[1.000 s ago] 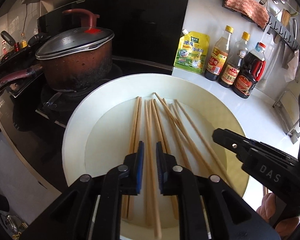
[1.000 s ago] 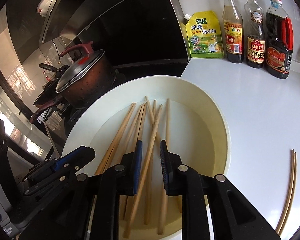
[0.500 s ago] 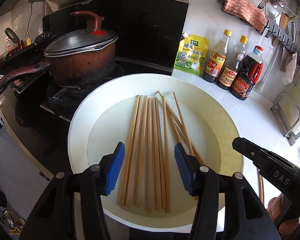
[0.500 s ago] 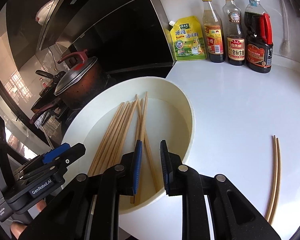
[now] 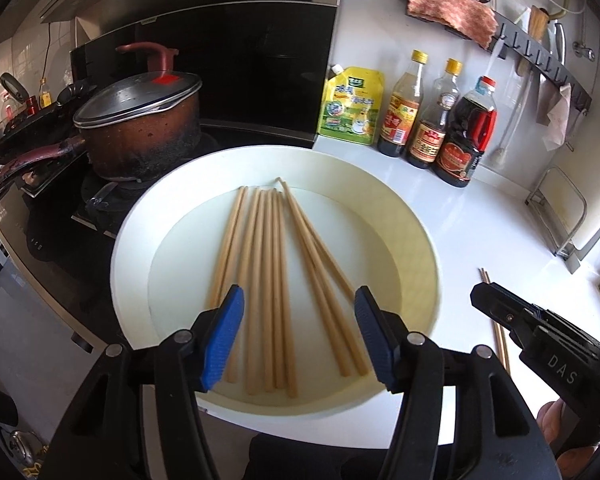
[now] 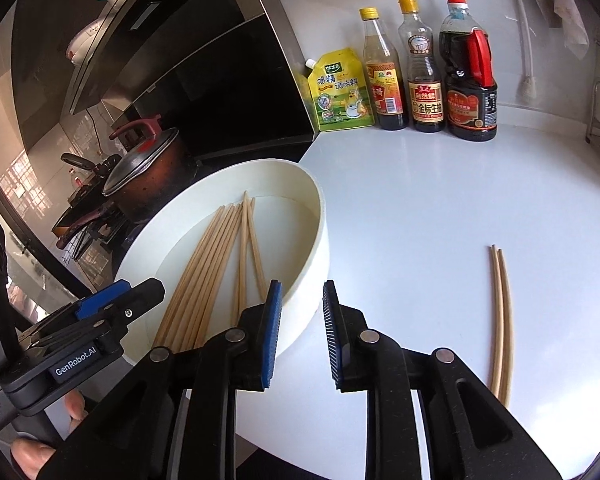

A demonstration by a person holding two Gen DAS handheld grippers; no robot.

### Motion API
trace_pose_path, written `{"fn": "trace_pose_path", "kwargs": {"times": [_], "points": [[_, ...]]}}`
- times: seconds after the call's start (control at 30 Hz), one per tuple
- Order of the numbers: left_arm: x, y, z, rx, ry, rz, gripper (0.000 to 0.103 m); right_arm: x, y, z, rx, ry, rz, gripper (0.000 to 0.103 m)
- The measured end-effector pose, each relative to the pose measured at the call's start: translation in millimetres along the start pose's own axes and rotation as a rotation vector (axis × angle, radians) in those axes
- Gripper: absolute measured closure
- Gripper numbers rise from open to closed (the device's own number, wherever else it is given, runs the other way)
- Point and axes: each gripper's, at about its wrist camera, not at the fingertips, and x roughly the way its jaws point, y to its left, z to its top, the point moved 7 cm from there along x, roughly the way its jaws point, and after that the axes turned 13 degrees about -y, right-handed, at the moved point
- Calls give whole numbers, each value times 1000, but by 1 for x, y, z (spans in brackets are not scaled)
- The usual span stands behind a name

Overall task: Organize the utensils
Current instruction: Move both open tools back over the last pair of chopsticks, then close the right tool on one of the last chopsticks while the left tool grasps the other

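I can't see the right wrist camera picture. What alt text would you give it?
An open right gripper hovers at the near rim of a round white basin holding loose wooden chopsticks. One chopstick pair lies on the white counter to the right, with sauce bottles at the back.

sunlit white counter (image 6: 440,216) beside a black stove (image 5: 60,216), dark glossy backsplash (image 5: 236,80), white wall (image 5: 372,32) behind
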Motion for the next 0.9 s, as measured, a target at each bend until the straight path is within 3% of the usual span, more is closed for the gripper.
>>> {"fn": "trace_pose_path", "kwargs": {"times": [0.53,0.9], "points": [[-17,-84,-28,78,26,-111,42,-62,-76,-17,28,-46,-140,76],[-16,-138,-50,129,56,-177,37,-78,-143,-45,33,11,-264,73]]}}
